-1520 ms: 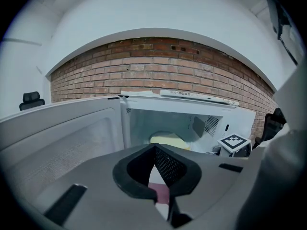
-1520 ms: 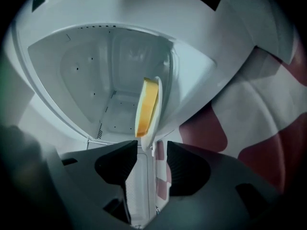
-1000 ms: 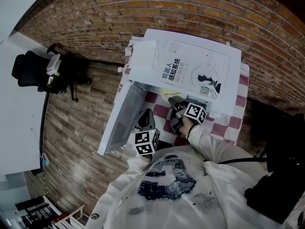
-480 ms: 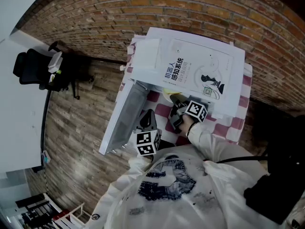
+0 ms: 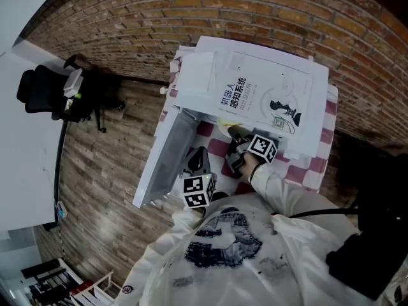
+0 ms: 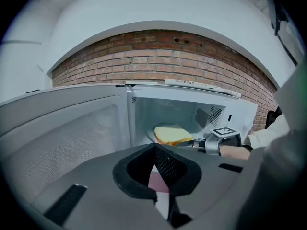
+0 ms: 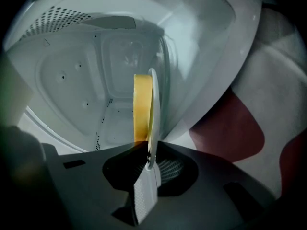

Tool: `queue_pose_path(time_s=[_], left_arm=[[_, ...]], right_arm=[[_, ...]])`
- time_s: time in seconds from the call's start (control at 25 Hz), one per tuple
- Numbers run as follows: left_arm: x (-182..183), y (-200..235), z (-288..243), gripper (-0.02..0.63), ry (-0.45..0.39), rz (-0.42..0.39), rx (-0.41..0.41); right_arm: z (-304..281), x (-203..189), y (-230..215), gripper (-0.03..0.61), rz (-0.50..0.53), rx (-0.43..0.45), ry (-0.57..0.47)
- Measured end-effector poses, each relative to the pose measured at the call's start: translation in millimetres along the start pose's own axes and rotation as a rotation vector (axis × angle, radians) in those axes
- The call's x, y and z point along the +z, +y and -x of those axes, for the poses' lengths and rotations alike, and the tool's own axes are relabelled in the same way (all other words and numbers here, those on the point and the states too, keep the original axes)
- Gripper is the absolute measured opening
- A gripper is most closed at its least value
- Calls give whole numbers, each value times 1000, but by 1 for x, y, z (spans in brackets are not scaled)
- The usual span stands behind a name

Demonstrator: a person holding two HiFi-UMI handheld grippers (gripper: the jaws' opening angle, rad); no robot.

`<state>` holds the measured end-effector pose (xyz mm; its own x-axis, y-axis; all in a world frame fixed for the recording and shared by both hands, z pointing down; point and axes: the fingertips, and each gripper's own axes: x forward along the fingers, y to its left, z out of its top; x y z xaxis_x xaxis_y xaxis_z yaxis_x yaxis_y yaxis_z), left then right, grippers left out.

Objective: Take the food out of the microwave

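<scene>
We record the right gripper (image 7: 149, 164) just closing onto the plate (image 7: 154, 99) rim, with the food (image 7: 140, 107) on it inside the microwave (image 6: 230, 114), near its front edge. The left gripper (image 6: 158, 178) is clenched and empty. Nothing else has shifted.

This is looking like an office or lab room with a makeshift kitchen corner rather than a home kitchen. A bare brick wall (image 5: 191, 18) is running across the top of the head view, and a wood-plank floor (image 5: 108, 164) is spreading down the left. A black office chair (image 5: 44, 94) is standing at the upper left next to a long white desk (image 5: 25, 145). At centre, a white microwave (image 6: 237, 113) is sitting on a red-and-white checked cloth (image 5: 299, 174), with a book (image 5: 261, 97) lying on top.
</scene>
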<state>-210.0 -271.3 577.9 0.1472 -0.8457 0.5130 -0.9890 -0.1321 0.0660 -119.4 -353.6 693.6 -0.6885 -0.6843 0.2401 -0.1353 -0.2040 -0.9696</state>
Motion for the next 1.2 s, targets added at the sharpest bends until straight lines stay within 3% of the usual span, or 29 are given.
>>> queue_pose_path(time_s=[0.6, 1.2], left_arm=[[-8, 8, 8, 8, 6, 7, -13], [-16, 10, 34, 8, -10, -1, -31]], right_arm=[[-1, -2, 3, 30, 39, 21, -24], [25, -20, 3, 29, 5, 46, -61]])
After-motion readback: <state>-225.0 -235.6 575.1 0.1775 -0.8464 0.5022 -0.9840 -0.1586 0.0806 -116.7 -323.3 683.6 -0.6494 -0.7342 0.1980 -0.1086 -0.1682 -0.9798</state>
